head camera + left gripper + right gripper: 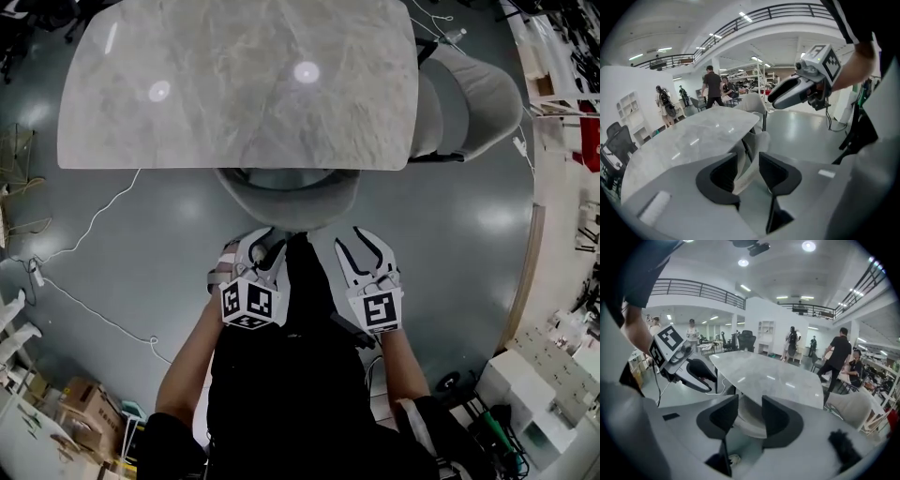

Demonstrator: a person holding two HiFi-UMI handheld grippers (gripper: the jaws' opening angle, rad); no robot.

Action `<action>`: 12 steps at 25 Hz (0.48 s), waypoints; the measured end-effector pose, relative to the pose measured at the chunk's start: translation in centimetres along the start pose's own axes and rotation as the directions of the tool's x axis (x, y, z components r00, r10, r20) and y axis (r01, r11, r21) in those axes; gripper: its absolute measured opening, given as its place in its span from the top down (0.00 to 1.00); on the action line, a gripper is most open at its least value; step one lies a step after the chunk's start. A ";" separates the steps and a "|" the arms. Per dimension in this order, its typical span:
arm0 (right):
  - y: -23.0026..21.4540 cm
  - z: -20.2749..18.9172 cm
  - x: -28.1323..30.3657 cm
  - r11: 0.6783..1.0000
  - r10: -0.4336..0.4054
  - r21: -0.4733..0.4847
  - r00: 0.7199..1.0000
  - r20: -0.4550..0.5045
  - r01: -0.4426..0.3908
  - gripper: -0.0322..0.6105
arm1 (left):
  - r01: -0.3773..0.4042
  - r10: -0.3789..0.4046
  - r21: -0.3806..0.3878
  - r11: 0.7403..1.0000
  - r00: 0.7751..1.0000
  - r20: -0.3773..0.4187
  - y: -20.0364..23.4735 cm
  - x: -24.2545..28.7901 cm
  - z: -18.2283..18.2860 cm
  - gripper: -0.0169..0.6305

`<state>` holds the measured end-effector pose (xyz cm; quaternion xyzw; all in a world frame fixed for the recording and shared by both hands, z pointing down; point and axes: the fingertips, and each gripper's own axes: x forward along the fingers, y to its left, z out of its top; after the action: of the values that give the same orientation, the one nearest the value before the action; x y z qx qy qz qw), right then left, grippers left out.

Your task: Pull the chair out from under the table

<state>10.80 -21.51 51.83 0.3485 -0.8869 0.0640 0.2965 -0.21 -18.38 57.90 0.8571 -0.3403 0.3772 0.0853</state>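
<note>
Under the near edge of the marble table [234, 84], tucked in deep, with only its curved grey back showing past the slab — the chair [289, 199]. Reaching step in hand, by the look of it: no hold taken yet. Left gripper [265, 242] and right gripper [361, 244] side by side just near of the backrest rim, left and right of its middle, both angled down toward it. Fingers of both spread, pinching nothing; in each gripper view only the chair's back lined up in the gap, short of the pads. Next, probably: ease both forward until the rim sits between the pads, close firmly on it at two points, then draw straight toward the near side, evenly, so as not to swing the chair crooked under the slab. In the way, mostly the person's own body, dark-clothed, right behind the chair — likely a step back needed to make room. Elsewhere: a second chair [469, 103] at the table's right end, a white cable [94, 221] trailing over the grey floor on the left, a cardboard box [80, 403] near left, people [841, 355] standing far off beyond the table.
</note>
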 end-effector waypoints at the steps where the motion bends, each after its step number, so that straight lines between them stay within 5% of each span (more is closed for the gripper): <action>1: 0.1 -0.4 0.4 1.000 0.023 -0.018 1.000 -0.018 -0.023 0.69 | 0.014 -0.013 0.031 0.999 1.000 -0.020 -0.2 0.5 -0.4 0.72; 8: 0.2 -4.1 3.4 0.969 0.119 -0.193 0.977 -0.175 -0.152 0.62 | 0.082 -0.063 0.210 0.974 0.994 -0.094 -0.6 3.6 -2.1 0.56; 12: 1.5 -7.3 5.1 0.844 0.135 -0.457 0.936 -0.325 -0.281 0.59 | 0.118 -0.090 0.236 0.964 0.988 -0.126 -0.6 5.2 -2.8 0.54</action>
<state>10.33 -21.04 60.85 0.1486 -0.8550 -0.0853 0.4895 1.05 -19.47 63.63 0.8549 -0.2405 0.4593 0.0186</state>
